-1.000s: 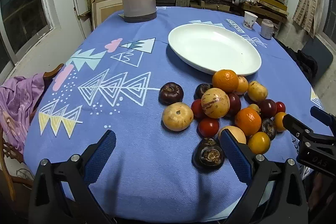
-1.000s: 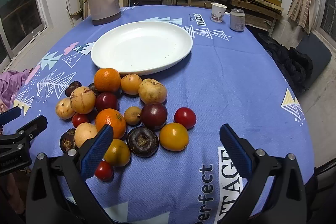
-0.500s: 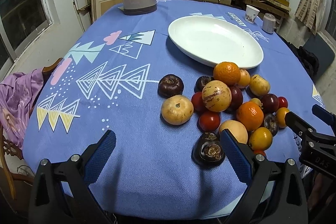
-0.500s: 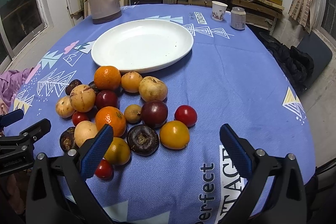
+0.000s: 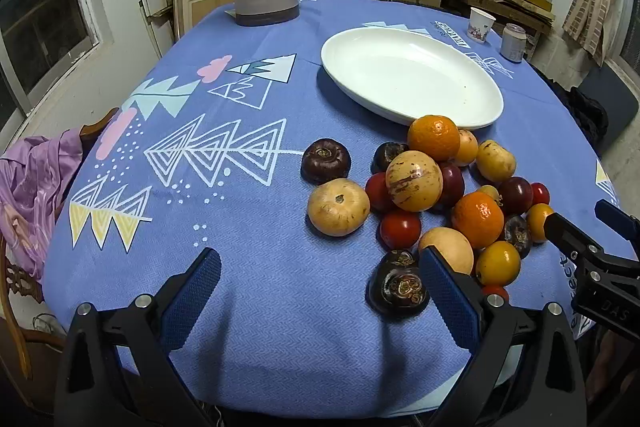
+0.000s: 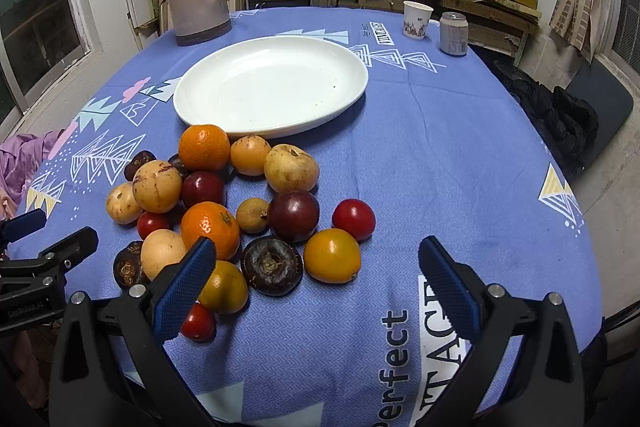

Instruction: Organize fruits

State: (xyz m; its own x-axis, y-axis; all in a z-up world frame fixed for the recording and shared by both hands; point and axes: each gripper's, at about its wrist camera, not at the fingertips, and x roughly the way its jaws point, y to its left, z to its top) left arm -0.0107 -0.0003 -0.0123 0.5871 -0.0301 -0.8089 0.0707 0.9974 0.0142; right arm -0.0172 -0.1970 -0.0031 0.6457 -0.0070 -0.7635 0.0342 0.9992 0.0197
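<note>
Both jaws are held wide, nothing gripped: left gripper (image 5: 320, 287), right gripper (image 6: 316, 271). Fruit pile (image 6: 224, 211) is seen just ahead of the right gripper, short of the empty white plate (image 6: 348, 99). The yellow-orange fruit (image 6: 332, 255) is judged smooth, round, bruisable; a gentle grip across its widest part is advised.

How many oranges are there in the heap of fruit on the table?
2. One orange lies at the far edge of the heap, next to the white plate. The other orange lies nearer, in the middle of the heap. Others may be hidden behind bigger fruit.
</note>
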